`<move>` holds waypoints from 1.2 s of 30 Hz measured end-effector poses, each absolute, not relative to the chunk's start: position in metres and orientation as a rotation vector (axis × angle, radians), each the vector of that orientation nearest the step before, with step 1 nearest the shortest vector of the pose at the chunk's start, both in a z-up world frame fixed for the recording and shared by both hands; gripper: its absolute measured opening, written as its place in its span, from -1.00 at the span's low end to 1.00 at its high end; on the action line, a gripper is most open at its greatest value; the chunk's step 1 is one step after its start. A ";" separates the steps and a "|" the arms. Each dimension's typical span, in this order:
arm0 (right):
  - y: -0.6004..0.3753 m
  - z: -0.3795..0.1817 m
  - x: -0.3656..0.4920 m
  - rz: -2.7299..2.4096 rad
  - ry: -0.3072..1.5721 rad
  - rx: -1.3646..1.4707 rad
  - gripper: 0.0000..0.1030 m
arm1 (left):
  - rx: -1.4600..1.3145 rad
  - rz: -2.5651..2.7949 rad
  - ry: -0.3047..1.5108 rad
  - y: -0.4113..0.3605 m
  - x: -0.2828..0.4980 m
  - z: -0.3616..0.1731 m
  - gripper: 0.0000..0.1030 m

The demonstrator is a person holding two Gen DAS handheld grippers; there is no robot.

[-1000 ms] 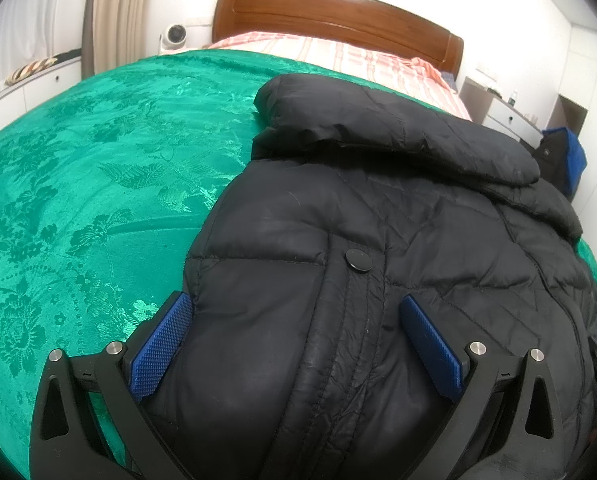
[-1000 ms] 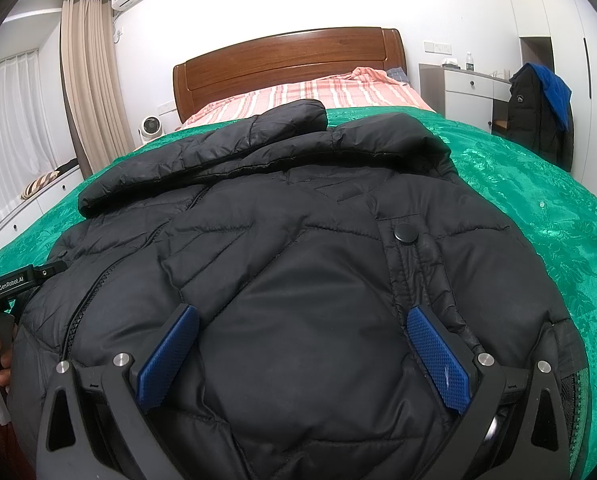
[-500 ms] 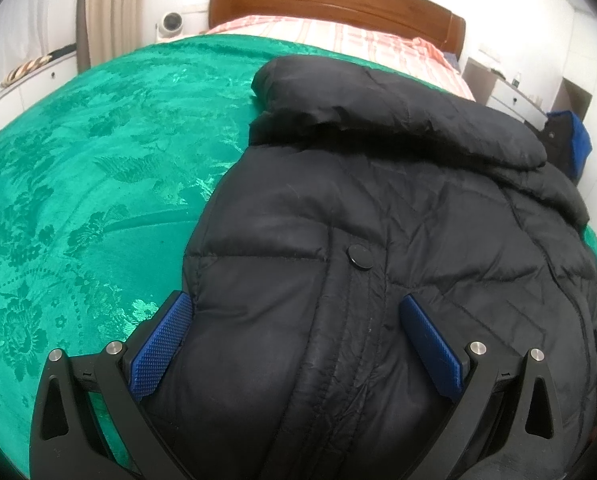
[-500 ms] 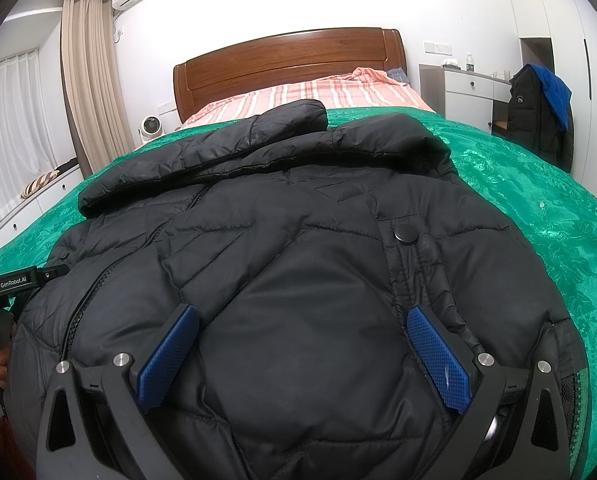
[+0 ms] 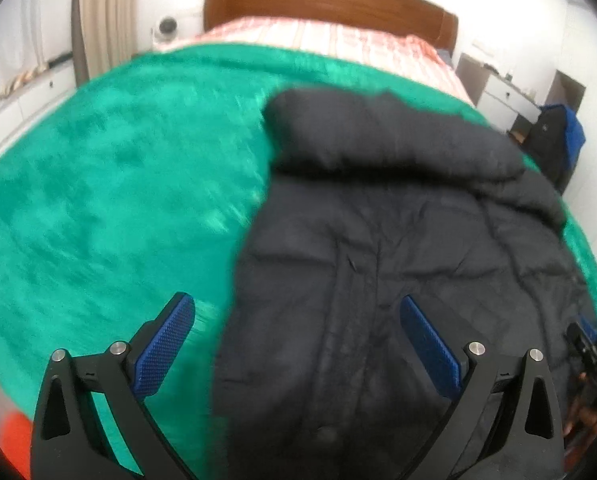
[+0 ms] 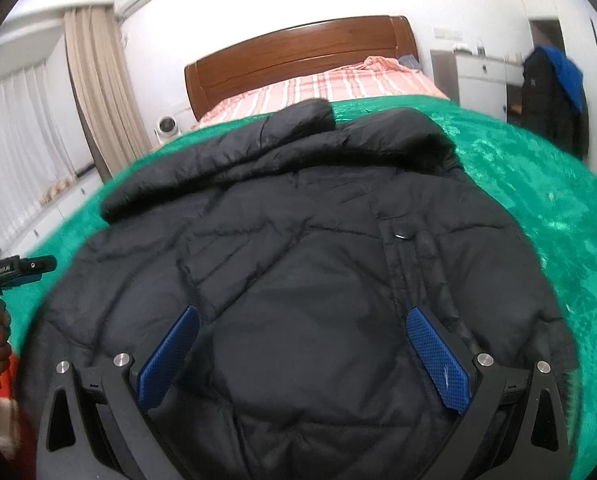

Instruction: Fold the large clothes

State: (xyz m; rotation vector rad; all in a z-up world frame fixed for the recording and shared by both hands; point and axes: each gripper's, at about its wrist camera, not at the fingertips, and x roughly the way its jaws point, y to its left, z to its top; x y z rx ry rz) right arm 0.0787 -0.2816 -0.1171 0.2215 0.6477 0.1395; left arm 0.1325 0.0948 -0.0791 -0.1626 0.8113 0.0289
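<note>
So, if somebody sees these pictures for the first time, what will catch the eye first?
First the big black jacket, lying spread out on the bright green bedspread, which covers most of the bed. Next the blue pads of the open right claw low over the jacket. Behind, the brown wooden headboard stands out against the white wall.

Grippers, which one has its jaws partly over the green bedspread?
The left gripper: one finger sits over the green bedspread; the right gripper is wholly over the black jacket.
</note>
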 end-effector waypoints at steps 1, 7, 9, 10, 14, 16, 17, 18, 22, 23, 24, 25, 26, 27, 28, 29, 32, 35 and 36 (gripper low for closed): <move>-0.292 -0.110 0.072 0.129 0.638 0.251 0.99 | -0.151 0.034 0.787 0.107 0.127 -0.062 0.99; -0.364 -0.074 0.038 0.056 0.644 0.341 0.99 | -0.114 0.050 0.867 0.154 0.107 -0.034 0.99; -0.393 -0.071 0.031 0.048 0.738 0.314 0.99 | -0.157 0.045 0.920 0.159 0.097 -0.049 0.99; -0.398 -0.071 0.027 0.047 0.769 0.305 0.99 | -0.187 0.024 0.958 0.158 0.091 -0.061 0.99; -0.422 -0.075 0.009 0.116 0.949 0.311 0.99 | -0.188 -0.091 1.109 0.125 0.075 -0.106 0.98; -0.421 -0.082 0.002 0.164 1.020 0.335 0.99 | -0.104 -0.113 1.130 0.103 0.070 -0.118 0.98; -0.419 -0.085 -0.001 0.179 1.039 0.340 0.99 | -0.047 -0.114 1.151 0.091 0.068 -0.125 0.98; -0.416 -0.089 -0.004 0.205 1.067 0.342 0.99 | -0.005 -0.109 1.173 0.083 0.067 -0.132 0.98; -0.401 -0.108 -0.003 0.242 1.137 0.294 0.89 | 0.066 -0.110 1.199 0.071 0.060 -0.142 0.98; -0.402 -0.115 0.000 0.253 1.160 0.308 0.75 | 0.052 -0.115 1.206 0.074 0.059 -0.142 0.98; -0.400 -0.119 0.002 0.259 1.174 0.326 0.69 | 0.030 -0.121 1.216 0.077 0.059 -0.141 0.90; -0.400 -0.121 0.002 0.246 1.179 0.329 0.57 | 0.000 -0.134 1.229 0.080 0.057 -0.141 0.79; -0.402 -0.121 0.004 0.234 1.186 0.318 0.20 | -0.025 -0.152 1.241 0.083 0.056 -0.142 0.46; -0.402 -0.120 0.003 0.225 1.193 0.303 -0.06 | -0.064 -0.189 1.261 0.084 0.054 -0.143 0.09; -0.405 -0.118 0.003 0.217 1.197 0.295 -0.33 | -0.073 -0.199 1.272 0.084 0.052 -0.142 -0.03; -0.405 -0.115 0.003 0.224 1.198 0.304 -0.44 | -0.058 -0.195 1.270 0.085 0.050 -0.140 -0.26; -0.404 -0.093 -0.004 0.254 1.182 0.277 -0.60 | -0.041 -0.204 1.255 0.084 0.042 -0.129 -0.61; -0.396 -0.075 -0.016 0.261 1.171 0.240 -0.61 | -0.056 -0.230 1.247 0.091 0.035 -0.115 -0.67; -0.399 -0.070 -0.020 0.265 1.172 0.242 -0.61 | -0.059 -0.243 1.250 0.094 0.031 -0.110 -0.67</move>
